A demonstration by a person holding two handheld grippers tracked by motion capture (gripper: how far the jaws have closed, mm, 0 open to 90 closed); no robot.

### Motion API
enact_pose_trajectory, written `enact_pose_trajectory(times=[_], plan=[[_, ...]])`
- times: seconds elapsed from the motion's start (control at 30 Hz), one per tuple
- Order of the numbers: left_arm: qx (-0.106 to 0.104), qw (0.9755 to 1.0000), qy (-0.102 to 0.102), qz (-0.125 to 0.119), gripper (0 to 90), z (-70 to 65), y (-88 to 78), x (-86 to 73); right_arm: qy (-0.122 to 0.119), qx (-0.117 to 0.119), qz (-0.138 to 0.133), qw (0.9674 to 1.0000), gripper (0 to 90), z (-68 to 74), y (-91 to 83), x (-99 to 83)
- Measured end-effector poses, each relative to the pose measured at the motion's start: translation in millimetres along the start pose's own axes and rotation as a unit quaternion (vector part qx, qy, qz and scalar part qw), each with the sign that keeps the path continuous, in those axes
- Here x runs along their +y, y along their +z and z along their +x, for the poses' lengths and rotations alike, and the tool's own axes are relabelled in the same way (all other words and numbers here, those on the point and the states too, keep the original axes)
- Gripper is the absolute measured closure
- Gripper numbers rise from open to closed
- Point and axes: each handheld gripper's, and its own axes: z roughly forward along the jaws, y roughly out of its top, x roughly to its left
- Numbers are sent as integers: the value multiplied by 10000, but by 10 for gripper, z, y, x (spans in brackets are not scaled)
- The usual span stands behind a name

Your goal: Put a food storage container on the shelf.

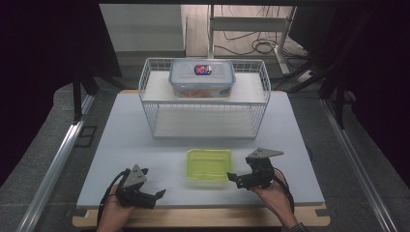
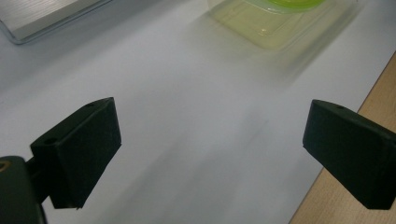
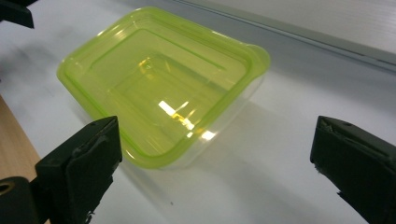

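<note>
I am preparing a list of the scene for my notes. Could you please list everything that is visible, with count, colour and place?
green-lidded container: 1, clear body with yellow-green lid, near edge of the table, between the two grippers.
blue-lidded container: 1, clear with blue-trimmed lid and a label, on the top shelf of the rack.
wire rack: 1, white, two levels, far half of the table.
table: 1, white top with wooden front edge.
cables: several, dark, on the floor behind.
left gripper: 1, black, near left, jaws open, holding nothing.
right gripper: 1, black, right of the green-lidded container, jaws open.

Lidded box (image 1: 209, 166) between grippers, before wire rack (image 1: 204, 118).
</note>
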Motion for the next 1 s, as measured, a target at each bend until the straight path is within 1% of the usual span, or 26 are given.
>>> enact_pose_trajectory(times=[0.07, 0.1, 0.17, 0.27, 0.3, 0.43, 0.47, 0.53, 0.6, 0.7, 0.73, 0.77, 0.9, 0.93, 1.0], plan=[[-9, 10000, -3, 7, 43, 0, 3, 0, 50, 10, 26, 10000, 11, 4, 28, 15], [-11, 10000, -2, 9, 43, 0, 4, 0, 126, 39, 72, 9999, 10, 5, 41, 23], [-11, 10000, 3, 15, 43, -2, 6, 0, 263, 140, 253, 9992, 14, -4, 82, 36], [-11, 10000, -1, 29, 43, 0, 10, -2, 343, 174, 322, 9987, 47, -25, 122, 49], [-9, 10000, -1, 31, 43, 0, 11, -2, 408, 195, 319, 9985, 61, -34, 128, 58], [-5, 10000, 1, 39, 43, 2, 14, -4, 684, 296, 191, 9970, 178, -97, 125, 80], [-3, 10000, 4, 45, 43, 2, 15, -4, 816, 324, 189, 9960, 236, -125, 126, 84], [-2, 10000, 2, 46, 43, 1, 17, -3, 1007, 429, 230, 9937, 280, -168, 153, 84], [3, 10000, 1, 47, 43, -3, 19, -2, 1192, 483, 284, 9913, 338, -211, 186, 82], [-5, 10000, 22, 74, 43, 0, 20, -3, 1456, 601, 396, 9867, 410, -262, 234, 85], [-7, 10000, 24, 80, 43, -1, 21, -3, 1599, 670, 409, 9840, 436, -281, 251, 83], [-6, 10000, 28, 82, 43, -1, 22, -3, 1691, 734, 430, 9819, 456, -299, 265, 81], [0, 10000, 33, 78, 43, -4, 22, -4, 1980, 915, 528, 9745, 543, -352, 312, 71], [2, 10000, 33, 75, 43, -4, 21, -4, 2105, 999, 537, 9710, 569, -366, 320, 68], [4, 10000, 34, 72, 43, -3, 21, -4, 2202, 1185, 529, 9668, 627, -402, 333, 62]])
